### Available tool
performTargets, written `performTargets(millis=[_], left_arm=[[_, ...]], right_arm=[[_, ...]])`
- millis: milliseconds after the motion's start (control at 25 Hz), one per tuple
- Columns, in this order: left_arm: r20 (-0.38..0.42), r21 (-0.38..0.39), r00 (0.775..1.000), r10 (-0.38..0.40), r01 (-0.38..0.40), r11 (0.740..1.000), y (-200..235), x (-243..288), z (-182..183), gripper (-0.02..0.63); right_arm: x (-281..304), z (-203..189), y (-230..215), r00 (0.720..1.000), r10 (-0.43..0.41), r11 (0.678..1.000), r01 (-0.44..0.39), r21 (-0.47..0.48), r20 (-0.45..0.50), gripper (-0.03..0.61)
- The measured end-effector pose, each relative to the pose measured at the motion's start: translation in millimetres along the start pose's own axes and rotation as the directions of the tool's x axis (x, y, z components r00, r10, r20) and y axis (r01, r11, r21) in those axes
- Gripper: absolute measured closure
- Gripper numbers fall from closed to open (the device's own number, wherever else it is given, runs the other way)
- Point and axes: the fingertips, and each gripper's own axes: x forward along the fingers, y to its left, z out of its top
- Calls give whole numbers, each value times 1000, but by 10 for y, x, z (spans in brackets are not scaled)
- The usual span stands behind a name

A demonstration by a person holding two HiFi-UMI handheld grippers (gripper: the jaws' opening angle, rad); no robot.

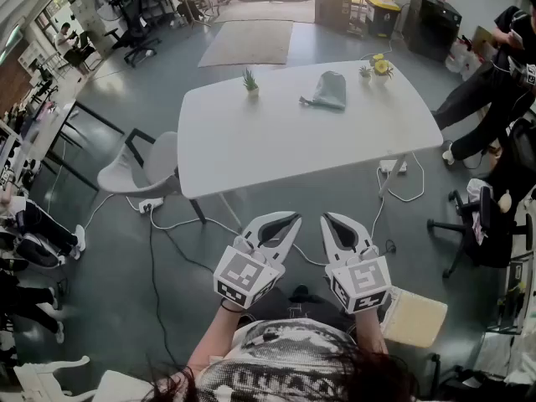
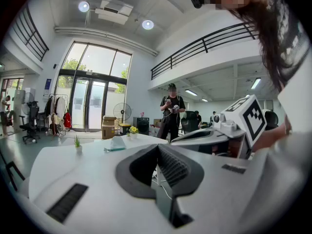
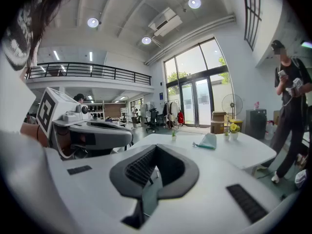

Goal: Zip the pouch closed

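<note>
My left gripper (image 1: pixel 293 221) and right gripper (image 1: pixel 329 219) are both pinched together on nothing, well short of the table (image 1: pixel 251 157). The pouch (image 1: pixel 327 90) lies at my 12 o'clock, near the far edge. Its zip pull is too small to make out from here. If I tug with one gripper alone, the limp pouch probably slides into the flower pots (image 1: pixel 378 68) at its 2 o'clock.
</note>
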Motion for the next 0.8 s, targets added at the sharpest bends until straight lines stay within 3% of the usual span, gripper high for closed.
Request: performTargets(millis=[440,800], left_arm=[[-31,-9,999,38,-38,999,45,73,-115,601],[-45,-56,995,93,-95,994,352,49,-129,601]], right_arm=[[69,-165,-114,999,48,996,-48,70,-5,581],[347,-158,-114,995,98,992,-95,83,-24,581]])
